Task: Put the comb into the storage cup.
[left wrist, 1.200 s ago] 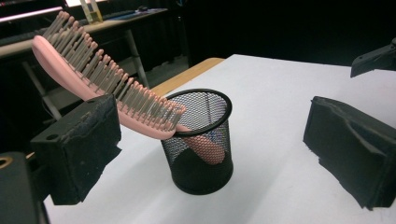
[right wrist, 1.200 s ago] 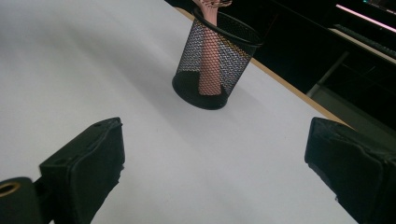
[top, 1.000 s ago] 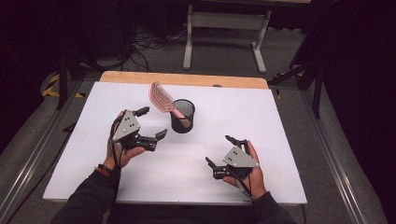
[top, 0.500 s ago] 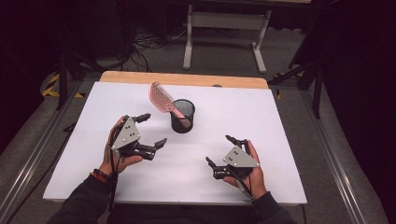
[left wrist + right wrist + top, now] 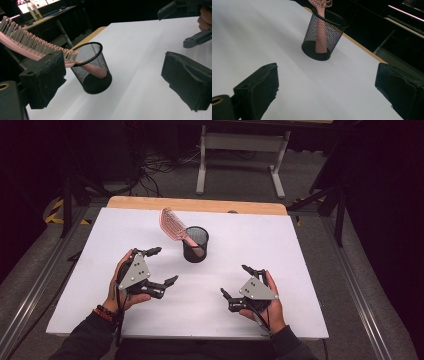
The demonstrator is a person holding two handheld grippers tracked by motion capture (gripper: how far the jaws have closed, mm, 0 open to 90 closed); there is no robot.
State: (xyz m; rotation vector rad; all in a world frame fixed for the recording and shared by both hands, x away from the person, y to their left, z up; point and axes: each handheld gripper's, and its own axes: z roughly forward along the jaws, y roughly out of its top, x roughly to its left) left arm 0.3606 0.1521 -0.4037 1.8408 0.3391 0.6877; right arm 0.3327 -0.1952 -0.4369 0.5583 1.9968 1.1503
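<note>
Both tongs are wide apart and empty, left tongs (image 5: 159,266) nearer the cup (image 5: 195,244), right tongs (image 5: 237,281) low on the desk (image 5: 300,245). Brush (image 5: 172,225) stands handle-down in the cup, leaning left. I'd grab low on the head and lift straight, else the cup tips.

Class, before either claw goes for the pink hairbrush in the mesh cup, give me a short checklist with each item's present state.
1. Left claw open, nothing held: ok.
2. Right claw open, nothing held: ok.
3. Mesh cup upright on the white table: ok.
4. Pink hairbrush handle down in the cup, bristle head leaning out over the rim: ok.
5. Bare table between each claw and the cup: ok.
6. Cup heavy enough not to tip when the brush is pulled: cannot tell.
</note>
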